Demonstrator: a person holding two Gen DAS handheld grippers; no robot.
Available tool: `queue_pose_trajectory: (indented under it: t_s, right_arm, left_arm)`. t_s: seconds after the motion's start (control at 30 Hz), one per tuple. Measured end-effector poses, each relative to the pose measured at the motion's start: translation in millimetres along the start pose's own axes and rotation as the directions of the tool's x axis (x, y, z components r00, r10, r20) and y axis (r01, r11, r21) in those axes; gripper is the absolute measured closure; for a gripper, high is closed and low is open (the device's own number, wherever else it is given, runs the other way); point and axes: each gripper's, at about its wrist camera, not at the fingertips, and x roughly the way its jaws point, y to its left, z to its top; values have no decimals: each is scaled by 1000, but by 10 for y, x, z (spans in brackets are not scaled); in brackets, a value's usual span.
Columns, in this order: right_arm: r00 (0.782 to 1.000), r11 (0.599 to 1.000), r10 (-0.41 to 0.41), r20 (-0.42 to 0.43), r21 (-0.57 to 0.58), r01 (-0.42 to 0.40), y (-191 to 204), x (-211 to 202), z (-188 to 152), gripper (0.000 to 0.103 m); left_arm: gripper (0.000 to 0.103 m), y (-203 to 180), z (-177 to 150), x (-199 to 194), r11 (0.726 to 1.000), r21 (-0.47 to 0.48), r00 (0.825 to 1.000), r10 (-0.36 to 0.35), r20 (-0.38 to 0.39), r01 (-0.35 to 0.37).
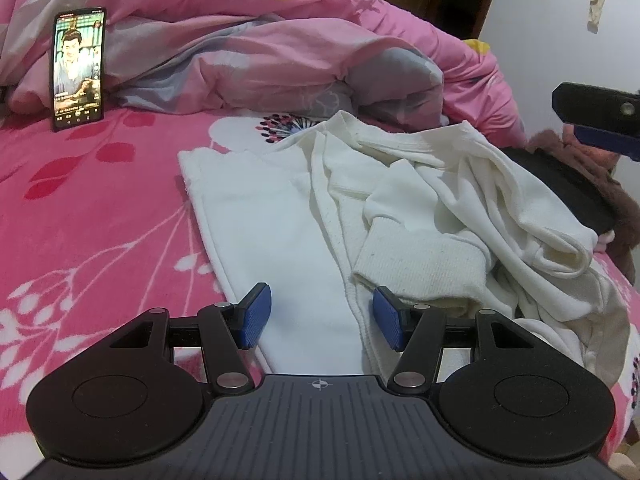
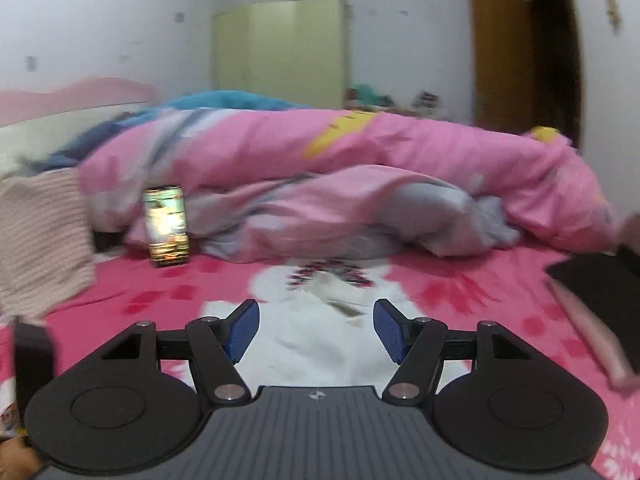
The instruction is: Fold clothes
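Observation:
A white sweatshirt (image 1: 360,216) lies on the pink flowered bed sheet (image 1: 100,220), its left part flat. One ribbed cuff (image 1: 420,264) is folded across the middle, and the right side is bunched. My left gripper (image 1: 322,318) hovers open over the near hem, with only the flat cloth showing between its blue pads. My right gripper (image 2: 316,330) is open and empty above the near part of the white sweatshirt (image 2: 320,340), in a blurred picture. One finger of the right gripper (image 1: 600,136) shows at the right edge of the left wrist view.
A lit phone (image 1: 78,68) leans upright against the heaped pink quilt (image 1: 260,40) at the back. Dark and brownish clothes (image 1: 580,192) lie right of the sweatshirt. A pale knit garment (image 2: 40,240) lies at the left. A wardrobe (image 2: 280,52) and a wooden door (image 2: 520,52) stand beyond the bed.

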Motion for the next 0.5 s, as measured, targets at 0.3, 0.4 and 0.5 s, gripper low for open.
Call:
queue_pose_trajectory:
  t_s: [0.3, 0.4, 0.5]
  right_arm:
    - [957, 1000, -8, -288, 4, 9, -134, 918, -432, 48]
    - [962, 1000, -10, -274, 4, 12, -163, 910, -436, 71]
    - [965, 999, 2, -261, 47, 10, -210, 839, -399, 94]
  left_arm:
    - [45, 23, -1, -12, 1000, -14, 1000, -4, 3, 4]
    - [45, 31, -1, -16, 1000, -19, 1000, -5, 5, 5]
    - [44, 38, -1, -21, 1000, -23, 1000, -7, 7, 7]
